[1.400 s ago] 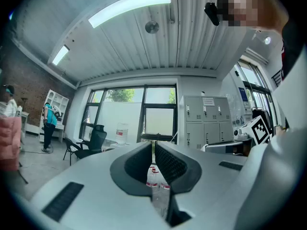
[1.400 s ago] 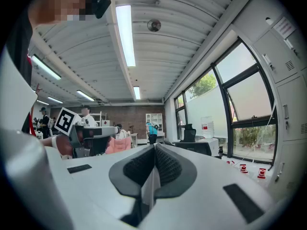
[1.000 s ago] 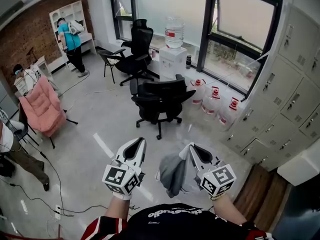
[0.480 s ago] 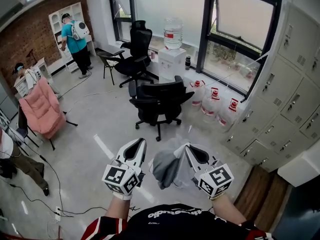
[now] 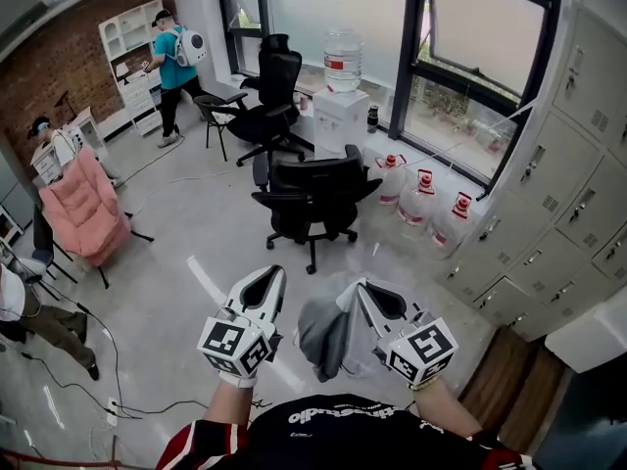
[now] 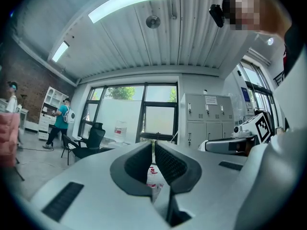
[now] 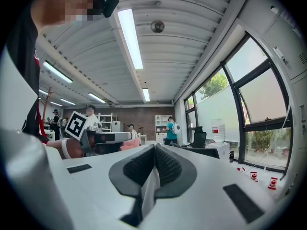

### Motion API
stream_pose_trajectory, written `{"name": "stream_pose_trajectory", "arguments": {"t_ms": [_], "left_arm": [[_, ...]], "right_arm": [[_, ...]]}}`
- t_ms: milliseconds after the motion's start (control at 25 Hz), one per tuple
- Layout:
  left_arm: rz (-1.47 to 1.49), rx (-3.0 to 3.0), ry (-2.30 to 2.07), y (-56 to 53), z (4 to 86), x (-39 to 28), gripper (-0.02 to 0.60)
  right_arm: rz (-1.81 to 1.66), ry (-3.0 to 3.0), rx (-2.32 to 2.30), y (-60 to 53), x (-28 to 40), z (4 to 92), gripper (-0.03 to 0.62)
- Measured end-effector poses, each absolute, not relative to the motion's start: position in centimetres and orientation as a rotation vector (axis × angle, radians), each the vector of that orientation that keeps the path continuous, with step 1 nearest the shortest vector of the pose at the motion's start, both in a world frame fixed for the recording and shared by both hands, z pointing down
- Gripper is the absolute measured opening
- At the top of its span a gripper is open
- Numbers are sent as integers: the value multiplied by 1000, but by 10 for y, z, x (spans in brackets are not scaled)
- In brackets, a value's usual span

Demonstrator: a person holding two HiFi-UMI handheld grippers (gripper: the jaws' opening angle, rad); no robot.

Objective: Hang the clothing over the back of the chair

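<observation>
A grey piece of clothing [image 5: 321, 337] hangs from my right gripper [image 5: 358, 288], which is shut on it; a fold of the fabric [image 7: 147, 191] shows between the jaws of the right gripper [image 7: 154, 150]. My left gripper [image 5: 265, 282] is held beside it at the same height, shut with nothing in it, its tips [image 6: 153, 145] touching. A black office chair [image 5: 313, 196] stands on the floor ahead of both grippers, its back turned towards me and bare. The clothing hangs well short of the chair.
A second black chair [image 5: 269, 98] and a water dispenser [image 5: 339, 88] stand by the window. Water bottles [image 5: 421, 200] sit on the floor at the right before grey lockers [image 5: 573, 199]. A pink chair [image 5: 86, 209], floor cables [image 5: 69, 346] and a person in teal [image 5: 176, 59] are at the left.
The clothing has swung left, towards the left gripper, and the right gripper has shifted slightly left with it. The person in teal has walked right along the back wall.
</observation>
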State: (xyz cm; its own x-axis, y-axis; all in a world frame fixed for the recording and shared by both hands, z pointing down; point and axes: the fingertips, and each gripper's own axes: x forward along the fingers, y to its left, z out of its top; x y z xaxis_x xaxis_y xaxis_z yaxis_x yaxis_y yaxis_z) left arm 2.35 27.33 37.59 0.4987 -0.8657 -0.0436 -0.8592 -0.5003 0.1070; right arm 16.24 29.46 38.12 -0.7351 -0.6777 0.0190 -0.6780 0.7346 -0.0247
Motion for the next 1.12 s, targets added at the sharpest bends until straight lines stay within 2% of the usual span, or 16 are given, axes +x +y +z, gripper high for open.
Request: {"name": "stream_pose_trajectory", "arguments": {"t_ms": [560,1120], "left_arm": [[-77,2569,-1657,239,391,47,37],[-98,2565,-1657,136,400,-9,37]], "right_arm": [[89,-2994,986,251,185,390,15],[84,-2960,1029,150,142,398,15]]}}
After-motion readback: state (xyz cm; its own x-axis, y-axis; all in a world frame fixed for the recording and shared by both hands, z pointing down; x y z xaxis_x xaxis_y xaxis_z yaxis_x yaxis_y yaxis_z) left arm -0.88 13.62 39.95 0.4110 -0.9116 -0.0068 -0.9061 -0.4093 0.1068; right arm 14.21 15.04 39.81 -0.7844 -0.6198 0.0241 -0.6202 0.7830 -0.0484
